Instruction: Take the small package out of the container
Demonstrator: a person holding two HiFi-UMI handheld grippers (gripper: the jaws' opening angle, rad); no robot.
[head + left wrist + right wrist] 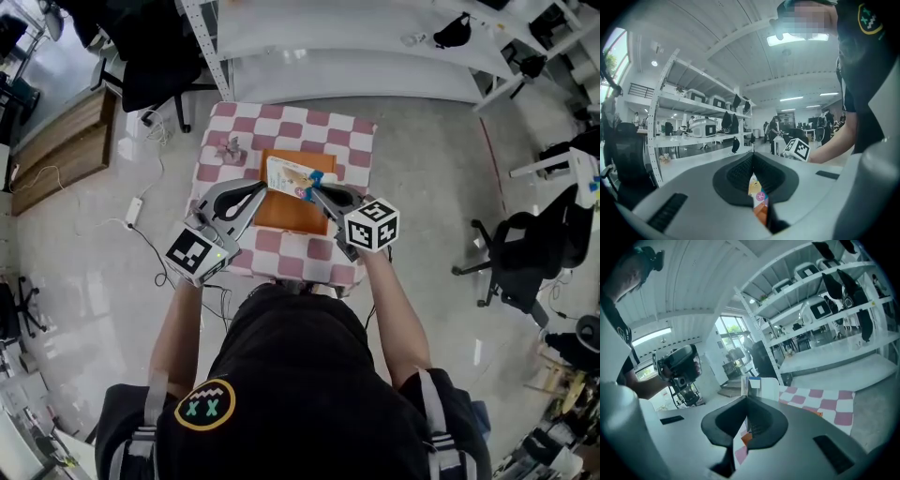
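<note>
Closest to the camera is the person's black shirt [281, 394], with both arms reaching out over a small table [281, 120] that has a pink and white checked cloth on it. An orange container [291, 217] sits on the cloth. The small package [295, 176] is out of the container and up in the air above it, tilted, between the two grippers.

The right gripper [311, 194] has its jaws pressed together on the near corner of the package. In the right gripper view the white package with a blue patch sticks up just past the jaw tips.

The left gripper [262, 188] is at the package's left edge. Its jaw tips are together too, and the package's bright print shows in the thin slit between them. I cannot tell if they really pinch it.

A small grey thing [230, 147] stands on the cloth, left of the container
</note>
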